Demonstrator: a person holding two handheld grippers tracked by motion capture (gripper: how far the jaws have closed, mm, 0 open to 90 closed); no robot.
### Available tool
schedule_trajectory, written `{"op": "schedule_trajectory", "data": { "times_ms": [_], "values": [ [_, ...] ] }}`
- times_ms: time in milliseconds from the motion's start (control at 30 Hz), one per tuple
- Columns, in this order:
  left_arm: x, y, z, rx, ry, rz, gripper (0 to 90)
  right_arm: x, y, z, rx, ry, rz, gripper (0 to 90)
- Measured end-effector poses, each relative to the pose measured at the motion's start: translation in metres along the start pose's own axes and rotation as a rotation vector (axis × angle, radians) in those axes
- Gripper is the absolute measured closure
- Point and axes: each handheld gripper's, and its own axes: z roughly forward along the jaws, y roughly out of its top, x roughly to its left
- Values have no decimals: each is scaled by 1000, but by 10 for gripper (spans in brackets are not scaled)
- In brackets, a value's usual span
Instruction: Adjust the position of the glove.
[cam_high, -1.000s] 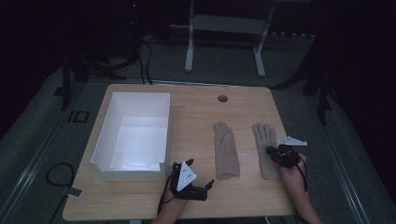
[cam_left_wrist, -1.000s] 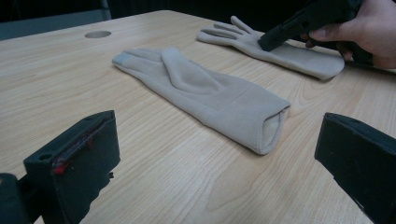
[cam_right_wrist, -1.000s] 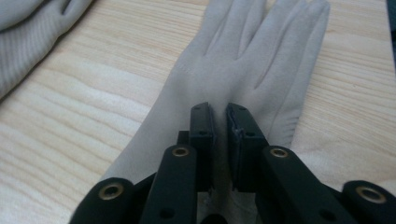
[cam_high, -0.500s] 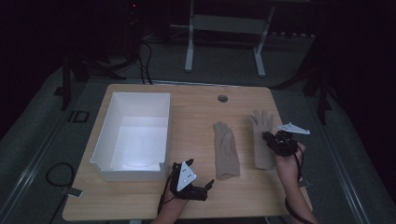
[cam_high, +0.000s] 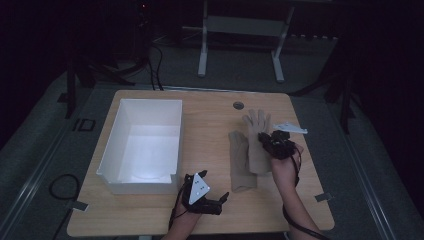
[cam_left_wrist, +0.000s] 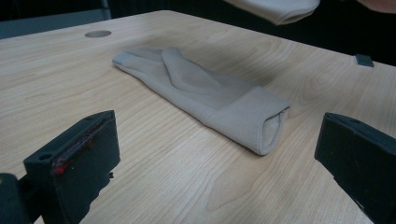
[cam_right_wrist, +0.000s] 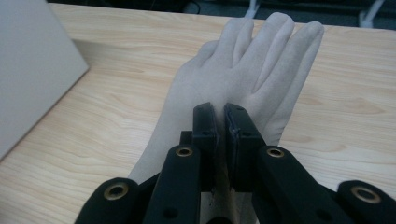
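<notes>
Beige glove (cam_right_wrist: 243, 79) pinched in our right gripper (cam_right_wrist: 223, 116), lifted off table (cam_high: 210, 107) | left gripper (cam_left_wrist: 215, 158) jaws wide, empty | second glove (cam_left_wrist: 205, 98) lies just ahead of it

Dark room, grey floor (cam_high: 360, 165), wooden table (cam_high: 210, 115), white metal frame (cam_high: 240, 30) behind

Site: I saw a dim lab | wooden counter (cam_high: 210, 107) on grey floor mat (cam_high: 350, 165) | metal stand (cam_high: 240, 40), cables (cam_high: 155, 60) behind

Bare table (cam_high: 210, 115) between box (cam_high: 145, 145) and gloves (cam_high: 241, 160)
</notes>
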Motion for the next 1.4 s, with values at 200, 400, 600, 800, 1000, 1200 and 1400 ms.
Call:
{"op": "schedule_trajectory", "data": {
  "times_ms": [200,400,600,800,1000,1200,1400],
  "values": [
    [-1,0,0,-1,-2,6,3,24,-1,10,5,-3,-15,837],
    [-1,0,0,-2,-3,6,3,33,-18,25,55,-1,-25,837],
    [-1,0,0,-1,-3,7,3,35,-34,37,99,-8,-25,835],
    [-1,0,0,-1,-3,7,3,37,-44,45,127,11,-24,832],
    [-1,0,0,-1,-4,5,3,37,-52,52,153,29,-21,825],
    [-1,0,0,-1,-5,8,3,36,-54,50,155,31,-31,818],
    [-1,0,0,0,-5,6,3,32,-54,45,149,66,-41,707]
  ]
}}
